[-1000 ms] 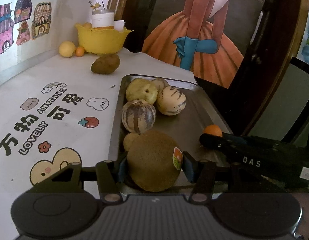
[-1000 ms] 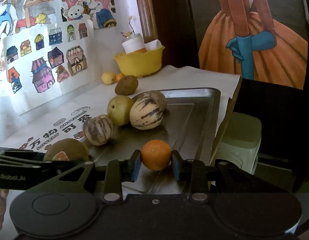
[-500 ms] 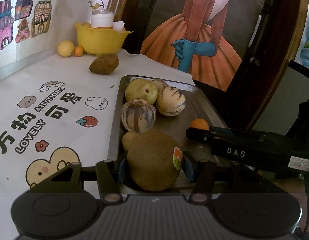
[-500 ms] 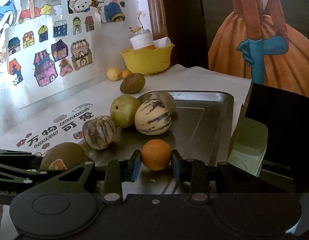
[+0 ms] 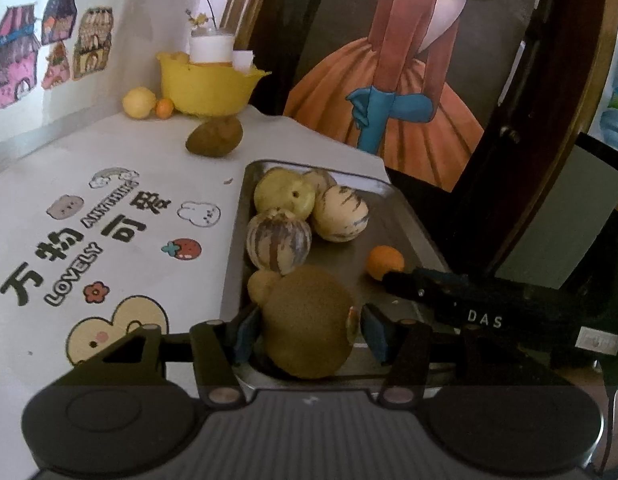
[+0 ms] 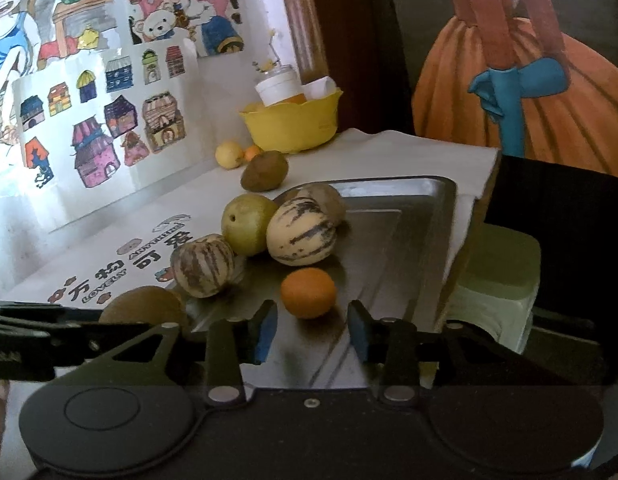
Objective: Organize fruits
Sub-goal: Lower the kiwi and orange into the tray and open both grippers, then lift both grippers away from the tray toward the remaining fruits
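A brown kiwi (image 5: 309, 320) sits at the near corner of the metal tray (image 5: 233, 264), between the blue pads of my left gripper (image 5: 309, 332), which stays shut on it. A small orange (image 6: 308, 293) lies on the tray floor (image 6: 389, 240) just ahead of my right gripper (image 6: 311, 320). That gripper's jaws are opening, and its pads stand clear of the orange on both sides. In the left wrist view the orange (image 5: 385, 262) shows just beyond one of the right gripper's fingers (image 5: 421, 286). The kiwi (image 6: 145, 304) is partly hidden behind the left gripper's fingers (image 6: 69, 328).
Two striped melons (image 5: 279, 240) (image 5: 340, 214), a yellow-green fruit (image 5: 284, 196) and a small yellow one (image 5: 261, 284) share the tray. On the tablecloth beyond lie another brown fruit (image 5: 215, 142), a lemon (image 5: 139, 102), a tiny orange (image 5: 164, 108) and a yellow bowl (image 5: 209, 88). The table's edge runs along the tray's right side.
The right gripper's pads have come off the orange, which now rests on the tray slightly ahead of them. The left gripper and the kiwi have hardly moved.
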Demonstrator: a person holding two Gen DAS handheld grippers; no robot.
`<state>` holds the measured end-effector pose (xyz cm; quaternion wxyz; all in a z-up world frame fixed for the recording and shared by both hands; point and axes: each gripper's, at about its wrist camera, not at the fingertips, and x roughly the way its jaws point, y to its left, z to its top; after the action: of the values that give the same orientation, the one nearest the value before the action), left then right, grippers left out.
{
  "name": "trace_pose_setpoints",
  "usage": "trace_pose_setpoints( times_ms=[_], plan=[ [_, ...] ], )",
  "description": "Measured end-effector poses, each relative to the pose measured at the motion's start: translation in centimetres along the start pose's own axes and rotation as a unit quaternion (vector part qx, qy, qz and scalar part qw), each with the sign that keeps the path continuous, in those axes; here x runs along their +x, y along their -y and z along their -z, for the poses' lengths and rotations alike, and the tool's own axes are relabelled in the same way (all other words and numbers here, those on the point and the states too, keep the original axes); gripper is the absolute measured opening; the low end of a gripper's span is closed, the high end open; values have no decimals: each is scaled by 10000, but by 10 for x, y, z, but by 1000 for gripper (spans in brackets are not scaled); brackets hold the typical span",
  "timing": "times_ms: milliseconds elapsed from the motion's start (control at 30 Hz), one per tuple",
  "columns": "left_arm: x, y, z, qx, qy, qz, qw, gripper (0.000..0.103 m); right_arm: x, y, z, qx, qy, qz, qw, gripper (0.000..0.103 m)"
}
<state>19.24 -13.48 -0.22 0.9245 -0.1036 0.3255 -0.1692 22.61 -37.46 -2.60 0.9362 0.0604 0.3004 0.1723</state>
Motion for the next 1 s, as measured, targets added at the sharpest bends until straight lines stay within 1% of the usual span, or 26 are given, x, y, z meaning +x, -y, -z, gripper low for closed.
trace_pose_setpoints(
  times_ms=[33, 100, 167, 267, 300, 367, 433, 467, 533, 567, 600, 633, 700, 800, 1000],
  plan=[
    [-3, 0, 0, -10, 29, -7, 10000, 59, -3, 0, 1, 37, 15, 10, 10000, 42],
    [-13, -1, 0, -61, 110, -4, 9999, 59, -12, 1, 3, 107, 84, 10, 9999, 48],
    [-22, -2, 0, -101, 198, -52, 9997, 59, -22, -1, 5, 128, 163, 60, 9998, 51],
    [-36, -4, 0, -161, 327, -112, 9993, 60, -37, -4, 8, 122, 318, 150, 9993, 64],
    [-41, -5, 0, -184, 368, -132, 9991, 62, -42, -6, 10, 114, 349, 158, 9992, 68],
    [-49, -6, 1, -216, 425, -161, 9987, 66, -53, -10, 13, 108, 380, 183, 9991, 74],
    [-58, -6, 2, -259, 504, -198, 9982, 76, -62, -15, 15, 105, 408, 195, 9989, 79],
    [-62, -6, 3, -278, 545, -217, 9979, 79, -67, -18, 17, 101, 428, 193, 9988, 83],
    [-72, -7, 4, -323, 639, -273, 9971, 90, -76, -24, 19, 89, 465, 195, 9987, 89],
    [-76, -8, 5, -348, 672, -302, 9967, 93, -81, -27, 20, 90, 475, 199, 9986, 95],
    [-80, -9, 6, -386, 709, -339, 9962, 99, -85, -30, 21, 101, 485, 200, 9986, 100],
    [-84, -10, 8, -426, 743, -389, 9956, 102, -89, -33, 23, 125, 503, 200, 9985, 103],
    [-89, -14, 11, -499, 771, -514, 9944, 102, -95, -39, 26, 168, 494, 206, 9984, 102],
    [-95, -22, 17, -612, 729, -697, 9930, 102, -101, -47, 31, 174, 368, 298, 9987, 102],
    [-110, -42, 31, -765, 687, -1008, 9896, 102, -110, -73, 46, -41, 88, 382, 9992, 102]
  ],
)
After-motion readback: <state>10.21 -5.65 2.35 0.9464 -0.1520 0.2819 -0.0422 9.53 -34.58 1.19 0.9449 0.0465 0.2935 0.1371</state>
